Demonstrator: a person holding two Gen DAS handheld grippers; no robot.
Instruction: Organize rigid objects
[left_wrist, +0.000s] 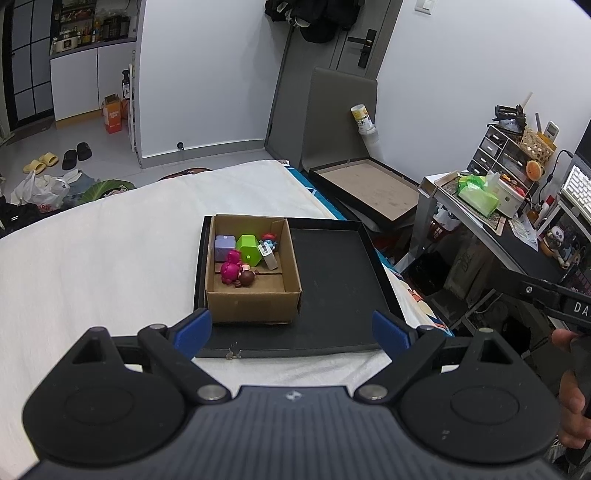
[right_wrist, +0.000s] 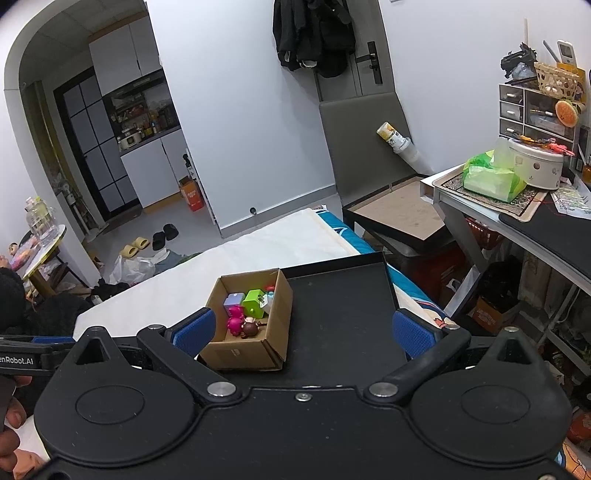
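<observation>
**Toys gathered in box; both grippers empty and standing off**

We find the small toys (left_wrist: 243, 258) lying together in the cardboard box (left_wrist: 255, 310), which sits in the near-left corner of the black tray (left_wrist: 332, 280) on the white bed (left_wrist: 92, 251). We count a purple cube, a green block, a pink figure, a brown figure and a white piece; the rest of the tray is bare. The left gripper (left_wrist: 291, 330) and right gripper (right_wrist: 303, 328) hang short of the tray's near edge, jaws spread wide, grasping nothing. We judge the sorting done or nearly so. Any next move calls for choosing one toy and descending squarely between the box walls.
</observation>
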